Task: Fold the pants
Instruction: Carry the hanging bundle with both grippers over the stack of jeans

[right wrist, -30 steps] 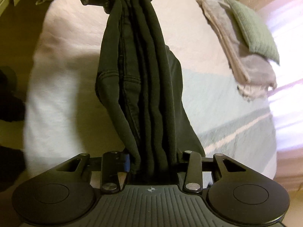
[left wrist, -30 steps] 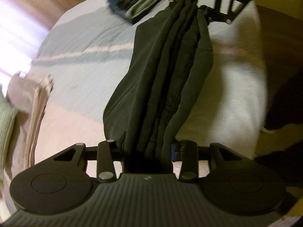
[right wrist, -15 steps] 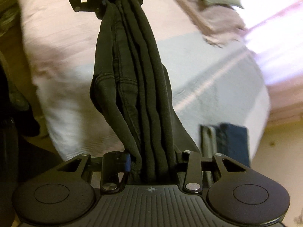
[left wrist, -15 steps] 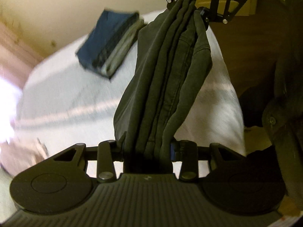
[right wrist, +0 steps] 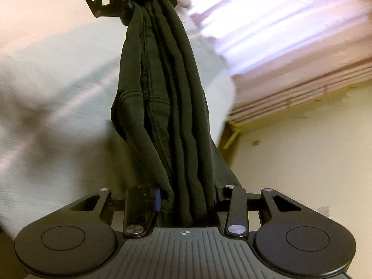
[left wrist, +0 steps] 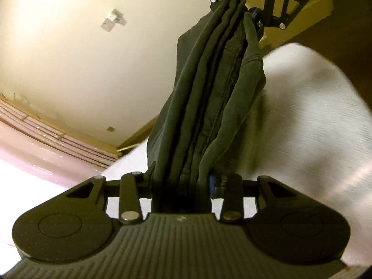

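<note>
Dark pants (left wrist: 209,97) stretched between both grippers — jaws clamped.

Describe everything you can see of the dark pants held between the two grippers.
The pants are dark olive-black, of thick woven cloth with stitched seams. They are bunched lengthwise into several folds and hang stretched in the air between the left gripper and the right gripper, each shut on one end. Loose cloth sags at the sides. A pale bed cover lies below; contact cannot be judged.
</note>
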Demonstrator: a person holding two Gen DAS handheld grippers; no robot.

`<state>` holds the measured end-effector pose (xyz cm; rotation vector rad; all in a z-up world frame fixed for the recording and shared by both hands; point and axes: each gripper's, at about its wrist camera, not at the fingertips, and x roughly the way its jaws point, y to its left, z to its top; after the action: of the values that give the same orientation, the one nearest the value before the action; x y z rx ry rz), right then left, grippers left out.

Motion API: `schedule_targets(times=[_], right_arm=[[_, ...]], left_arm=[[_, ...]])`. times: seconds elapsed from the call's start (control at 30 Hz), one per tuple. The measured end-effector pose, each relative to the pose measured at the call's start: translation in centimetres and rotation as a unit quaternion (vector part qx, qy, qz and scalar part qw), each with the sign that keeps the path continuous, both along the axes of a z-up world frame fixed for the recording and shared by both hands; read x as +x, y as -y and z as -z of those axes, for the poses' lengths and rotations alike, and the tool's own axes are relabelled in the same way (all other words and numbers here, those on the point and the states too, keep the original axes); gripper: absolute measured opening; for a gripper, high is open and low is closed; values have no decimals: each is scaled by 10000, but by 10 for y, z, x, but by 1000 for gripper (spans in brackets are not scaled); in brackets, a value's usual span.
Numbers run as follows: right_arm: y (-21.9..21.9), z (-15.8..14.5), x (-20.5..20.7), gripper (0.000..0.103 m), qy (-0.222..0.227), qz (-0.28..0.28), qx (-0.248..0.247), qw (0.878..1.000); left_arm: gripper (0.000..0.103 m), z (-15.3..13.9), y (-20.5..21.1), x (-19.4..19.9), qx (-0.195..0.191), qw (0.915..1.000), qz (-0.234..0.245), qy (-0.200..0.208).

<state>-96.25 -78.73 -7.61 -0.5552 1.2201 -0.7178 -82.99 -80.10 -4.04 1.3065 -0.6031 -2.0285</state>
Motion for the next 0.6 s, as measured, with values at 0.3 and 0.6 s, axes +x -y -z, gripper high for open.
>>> schedule_targets(times=[0.3, 0.6], right_arm=[[159, 36, -35, 35, 6, -167, -461, 9988], [161, 195, -54, 38, 27, -143, -49, 9999]], left_arm=[[35, 55, 137, -62, -301, 9985, -464, -22], [36, 222, 126, -75, 404, 9967, -452, 532]])
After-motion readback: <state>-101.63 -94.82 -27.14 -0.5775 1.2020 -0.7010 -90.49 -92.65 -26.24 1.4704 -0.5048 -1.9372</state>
